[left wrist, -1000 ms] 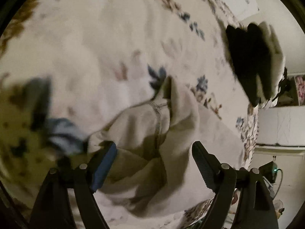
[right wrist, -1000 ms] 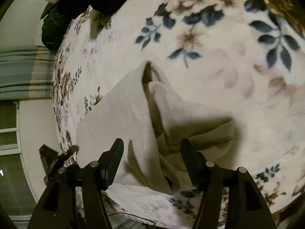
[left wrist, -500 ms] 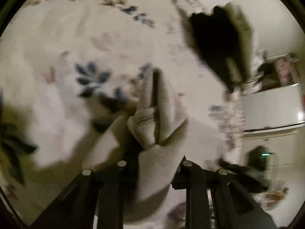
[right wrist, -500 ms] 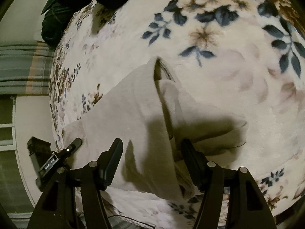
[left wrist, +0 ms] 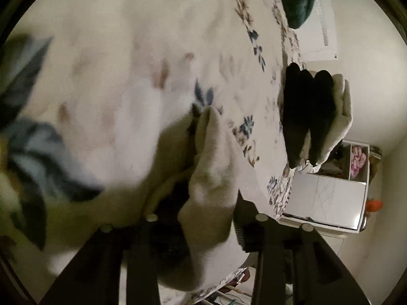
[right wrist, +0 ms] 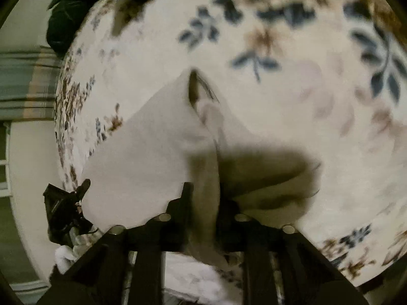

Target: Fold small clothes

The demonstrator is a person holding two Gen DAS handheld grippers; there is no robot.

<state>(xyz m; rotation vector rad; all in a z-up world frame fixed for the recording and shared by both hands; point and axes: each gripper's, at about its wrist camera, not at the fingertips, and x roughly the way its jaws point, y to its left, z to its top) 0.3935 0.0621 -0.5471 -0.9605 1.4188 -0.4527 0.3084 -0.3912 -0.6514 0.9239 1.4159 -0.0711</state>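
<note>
A: Where is the garment, and what has hold of it?

B: The beige garment (right wrist: 152,157) lies bunched near the bed's edge, on the floral blanket (right wrist: 292,106). The right gripper (right wrist: 204,200) has just closed to a narrow gap, with a ridge of the cloth pinched between its jaws. The left gripper (left wrist: 203,223) has just been opening again; a thick fold of the garment (left wrist: 211,178) sits between its half-open jaws, but whether the pads press on it I cannot tell.

A: What could go wrong?

B: If the left side is loose, lifting could pull the fold out and leave the cloth hanging from one pinch. The right may also have caught several layers, which would drag the whole bundle.

A: Anything hard to read?

B: Both views are blurred and dim. Shadow hides the fingertips, and the garment's corners are tucked underneath.
</note>
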